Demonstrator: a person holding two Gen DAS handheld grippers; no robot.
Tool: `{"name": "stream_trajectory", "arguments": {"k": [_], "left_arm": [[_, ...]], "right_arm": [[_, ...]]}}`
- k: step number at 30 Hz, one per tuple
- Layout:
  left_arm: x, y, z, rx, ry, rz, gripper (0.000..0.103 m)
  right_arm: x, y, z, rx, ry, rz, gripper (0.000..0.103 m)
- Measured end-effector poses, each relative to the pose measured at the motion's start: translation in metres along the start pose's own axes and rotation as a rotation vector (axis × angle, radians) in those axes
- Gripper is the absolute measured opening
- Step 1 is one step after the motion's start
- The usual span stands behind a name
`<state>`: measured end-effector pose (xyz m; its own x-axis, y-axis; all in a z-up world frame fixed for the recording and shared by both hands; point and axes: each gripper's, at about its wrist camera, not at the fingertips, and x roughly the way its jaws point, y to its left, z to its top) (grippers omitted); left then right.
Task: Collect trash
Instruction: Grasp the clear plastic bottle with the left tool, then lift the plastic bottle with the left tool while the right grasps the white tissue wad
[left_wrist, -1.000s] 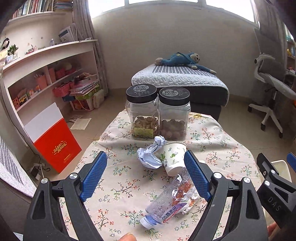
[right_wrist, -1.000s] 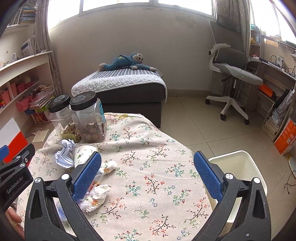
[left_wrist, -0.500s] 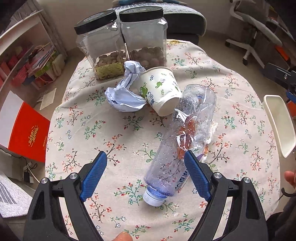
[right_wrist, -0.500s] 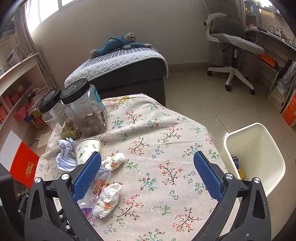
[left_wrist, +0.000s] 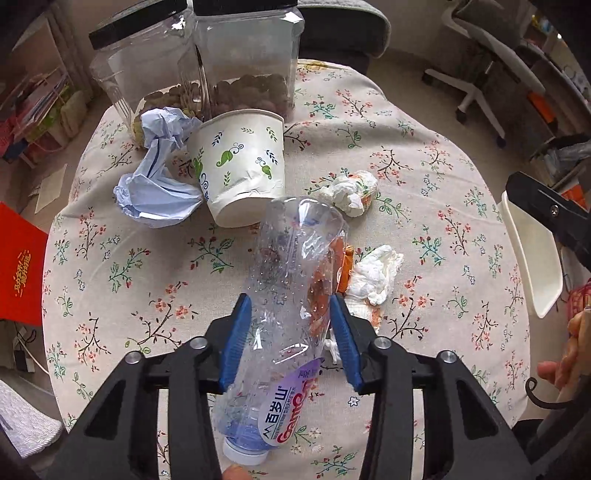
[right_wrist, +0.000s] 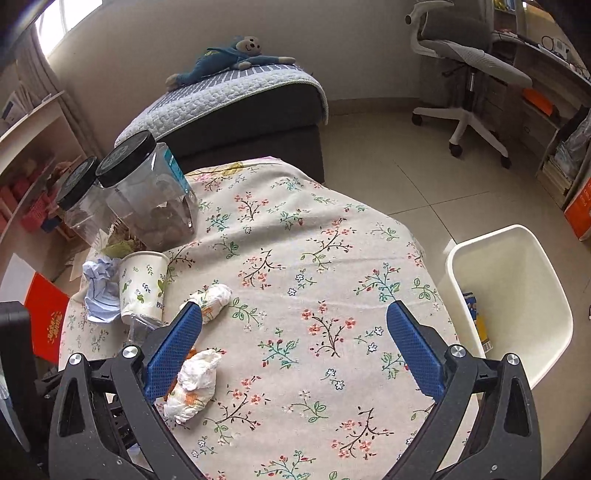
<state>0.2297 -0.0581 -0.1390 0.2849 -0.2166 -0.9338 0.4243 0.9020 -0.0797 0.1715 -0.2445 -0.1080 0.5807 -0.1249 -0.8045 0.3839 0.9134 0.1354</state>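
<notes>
A crumpled clear plastic bottle (left_wrist: 288, 295) lies on the flowered tablecloth. My left gripper (left_wrist: 290, 317) is shut on its middle, blue pads pressed to both sides. Behind it lie a tipped paper cup (left_wrist: 240, 166), a crumpled blue paper (left_wrist: 159, 177) and two white tissue wads (left_wrist: 351, 192) (left_wrist: 373, 280). My right gripper (right_wrist: 293, 332) is open and empty above the table's near right part; the tissue wads (right_wrist: 194, 384) (right_wrist: 212, 299) lie by its left finger. The cup (right_wrist: 142, 284) shows at the left.
Two black-lidded clear jars (left_wrist: 243, 62) (right_wrist: 147, 195) stand at the table's back left. A white waste bin (right_wrist: 513, 295) with some items inside stands on the floor right of the table (right_wrist: 332, 266). A bed and an office chair are beyond.
My left gripper moved down and forward over the bottle and closed on it. My right gripper tilted down toward the table and stayed open.
</notes>
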Motion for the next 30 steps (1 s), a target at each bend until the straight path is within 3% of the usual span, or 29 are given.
{"name": "stream_trajectory", "arguments": {"k": [1,6,12,14,16,17,19,21,30], "left_arm": [[-0.006,0.007,-0.003,-0.023,-0.001,-0.016,0.028],[-0.027,0.039,-0.021,-0.084,-0.005,-0.055,0.028],[-0.017,0.061,-0.035,-0.134,0.055,0.068,0.03],[-0.016,0.067,-0.038,-0.147,0.069,0.09,0.041],[-0.009,0.072,-0.042,-0.171,0.106,0.086,0.056],[-0.004,0.075,-0.043,-0.181,0.119,0.09,0.056],[0.003,0.08,-0.047,-0.198,0.135,0.105,0.052],[0.003,0.085,-0.048,-0.21,0.124,0.101,0.05],[-0.048,0.09,-0.036,-0.275,-0.052,0.053,0.047]], "right_arm": [[0.005,0.006,-0.004,-0.013,0.023,0.008,0.096],[0.03,0.035,-0.028,-0.057,0.13,0.04,0.096],[0.045,0.053,-0.042,-0.059,0.191,0.078,0.096],[0.05,0.057,-0.045,-0.056,0.215,0.104,0.093],[0.058,0.062,-0.049,-0.065,0.258,0.125,0.081],[0.062,0.064,-0.051,-0.067,0.283,0.136,0.076],[0.068,0.065,-0.056,-0.05,0.322,0.195,0.051],[0.062,0.069,-0.055,-0.064,0.309,0.211,0.04],[0.008,0.072,-0.03,-0.096,0.18,0.302,0.039]]}}
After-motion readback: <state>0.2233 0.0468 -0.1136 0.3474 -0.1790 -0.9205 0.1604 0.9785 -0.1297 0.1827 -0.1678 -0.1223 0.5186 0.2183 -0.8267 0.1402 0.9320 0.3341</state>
